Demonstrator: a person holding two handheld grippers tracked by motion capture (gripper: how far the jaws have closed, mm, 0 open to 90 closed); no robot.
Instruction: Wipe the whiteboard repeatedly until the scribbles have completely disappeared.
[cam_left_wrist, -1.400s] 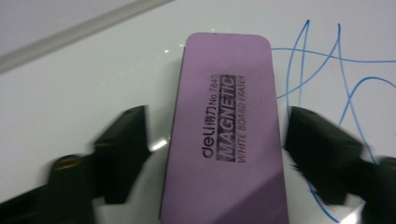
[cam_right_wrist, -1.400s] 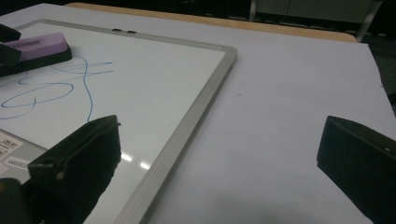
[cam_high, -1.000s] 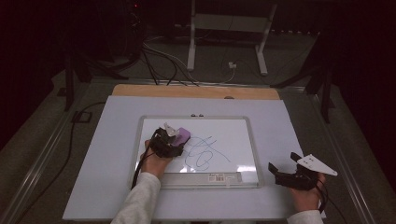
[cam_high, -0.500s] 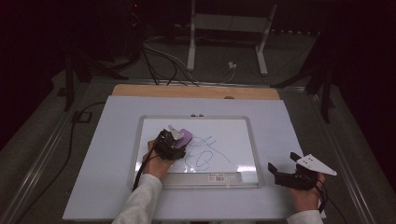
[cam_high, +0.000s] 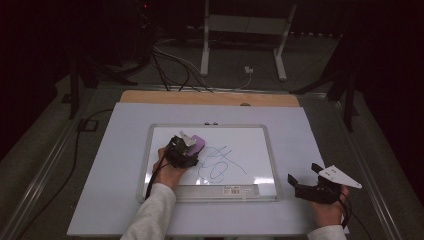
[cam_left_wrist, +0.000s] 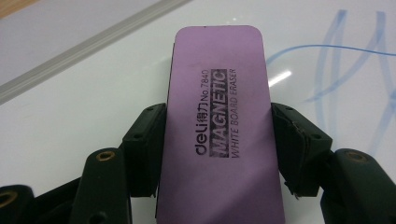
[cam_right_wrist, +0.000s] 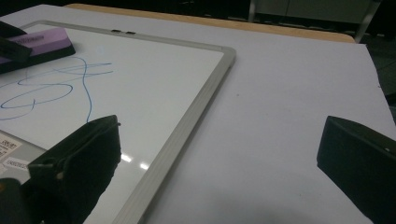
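The left gripper (cam_left_wrist: 219, 154) pinched a flat, smooth purple eraser (cam_left_wrist: 219, 116) by its long sides, lying on the glossy whiteboard (cam_high: 250, 145) left of blue scribbles (cam_high: 217, 162); the right gripper (cam_high: 306, 181) stood spread.

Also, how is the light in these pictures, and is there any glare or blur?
High view: dim, with the room around the table almost black. Left gripper view: sharp print on the purple eraser, and one small white glare spot on the whiteboard. Right gripper view: the right tool is soft and out of focus, with two small glare spots beside the board's frame.
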